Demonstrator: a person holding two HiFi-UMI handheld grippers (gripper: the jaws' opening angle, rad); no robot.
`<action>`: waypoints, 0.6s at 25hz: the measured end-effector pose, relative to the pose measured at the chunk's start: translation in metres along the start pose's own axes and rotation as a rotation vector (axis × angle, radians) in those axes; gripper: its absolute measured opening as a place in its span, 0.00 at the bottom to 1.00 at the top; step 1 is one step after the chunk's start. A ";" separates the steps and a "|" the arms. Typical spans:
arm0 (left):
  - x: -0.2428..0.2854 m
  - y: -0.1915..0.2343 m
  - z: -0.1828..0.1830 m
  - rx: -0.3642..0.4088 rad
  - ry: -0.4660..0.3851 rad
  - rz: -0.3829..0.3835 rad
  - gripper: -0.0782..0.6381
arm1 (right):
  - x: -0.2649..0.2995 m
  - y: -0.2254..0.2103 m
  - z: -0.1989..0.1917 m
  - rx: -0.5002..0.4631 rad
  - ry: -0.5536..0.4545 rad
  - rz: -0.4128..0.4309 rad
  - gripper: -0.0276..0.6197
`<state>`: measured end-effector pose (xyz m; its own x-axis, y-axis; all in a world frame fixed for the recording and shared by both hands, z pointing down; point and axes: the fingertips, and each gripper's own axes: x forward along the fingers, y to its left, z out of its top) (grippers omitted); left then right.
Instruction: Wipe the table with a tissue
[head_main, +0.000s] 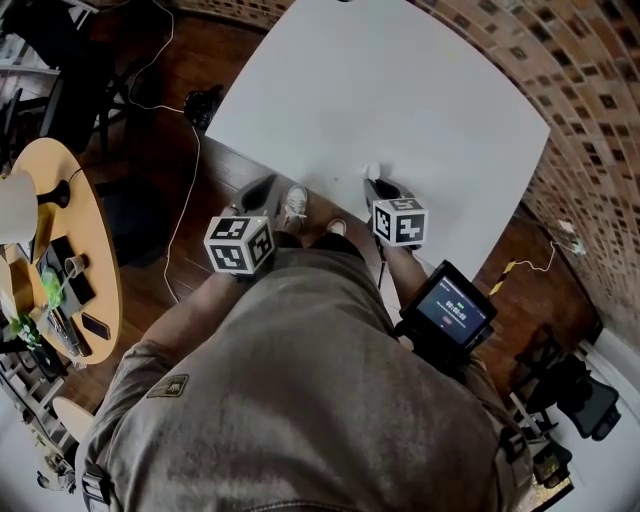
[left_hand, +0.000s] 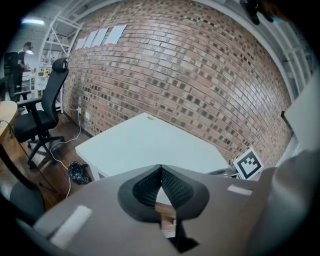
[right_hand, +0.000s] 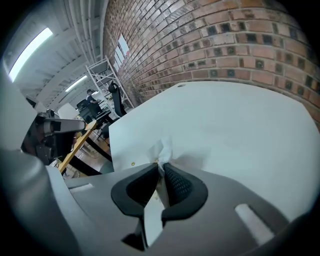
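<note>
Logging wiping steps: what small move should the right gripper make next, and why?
Probably press the right gripper down and sweep forward: its fingers are shut on the crumpled white tissue at the near edge of the white table, and most of it lies ahead.

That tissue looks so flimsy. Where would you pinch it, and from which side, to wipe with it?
Much as the right gripper has it: jaws shut on a bunched fold of the tissue, coming from the near edge of the table, with a loose tuft left beyond the tips. Being limp, it probably only holds when gathered.
</note>
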<state>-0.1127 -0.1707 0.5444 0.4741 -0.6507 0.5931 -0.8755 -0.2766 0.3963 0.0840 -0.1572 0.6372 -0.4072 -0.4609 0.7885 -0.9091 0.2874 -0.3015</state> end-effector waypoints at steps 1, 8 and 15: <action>0.000 0.002 0.002 -0.001 -0.002 0.001 0.11 | 0.000 -0.004 0.003 0.002 -0.003 -0.011 0.11; 0.005 0.016 0.014 -0.004 -0.004 -0.001 0.11 | 0.009 -0.013 0.015 0.014 0.001 -0.054 0.11; 0.010 0.035 0.015 -0.013 0.020 -0.007 0.11 | 0.018 0.002 0.018 0.006 0.006 -0.056 0.11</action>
<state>-0.1401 -0.1974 0.5535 0.4820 -0.6348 0.6039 -0.8709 -0.2716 0.4096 0.0729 -0.1803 0.6411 -0.3547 -0.4711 0.8077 -0.9311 0.2561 -0.2595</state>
